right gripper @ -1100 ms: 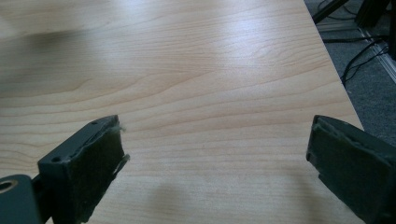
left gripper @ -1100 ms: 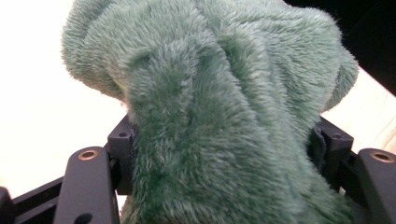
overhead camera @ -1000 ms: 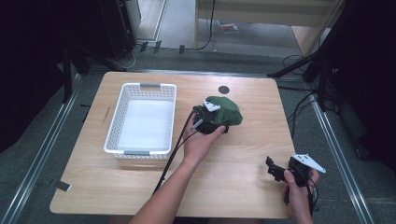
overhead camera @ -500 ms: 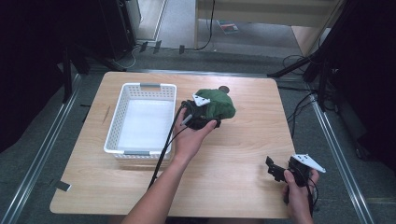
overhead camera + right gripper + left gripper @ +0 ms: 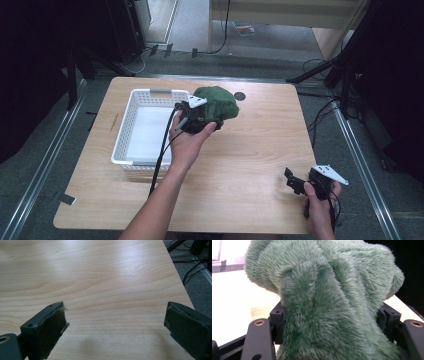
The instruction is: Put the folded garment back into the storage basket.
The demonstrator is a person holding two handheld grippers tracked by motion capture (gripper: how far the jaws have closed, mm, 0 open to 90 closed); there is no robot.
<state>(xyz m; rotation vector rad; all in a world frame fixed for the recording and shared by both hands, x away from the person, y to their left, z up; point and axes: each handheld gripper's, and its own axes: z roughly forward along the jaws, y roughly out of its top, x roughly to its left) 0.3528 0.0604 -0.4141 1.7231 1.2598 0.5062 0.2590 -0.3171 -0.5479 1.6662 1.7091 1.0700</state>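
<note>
A green plush toy (image 5: pixel 216 102) hangs above the table beside the white basket (image 5: pixel 145 127), just off its right rim. My left gripper (image 5: pixel 200 119) is shut on the plush, and in the left gripper view the fuzzy green fabric (image 5: pixel 332 305) bulges between both black jaws. My right gripper (image 5: pixel 294 182) rests low near the table's front right corner. Its jaws stand wide open with bare wood between them (image 5: pixel 115 322).
The wooden table (image 5: pixel 250 165) has a small dark round hole (image 5: pixel 240 95) near its back edge. The basket holds nothing that I can see. A black cable trails from the left gripper along the forearm. Dark floor, rails and cables surround the table.
My left gripper has lifted the plush off the table and carried it leftward and away from me, toward the basket's right rim. The right gripper has stayed put.
</note>
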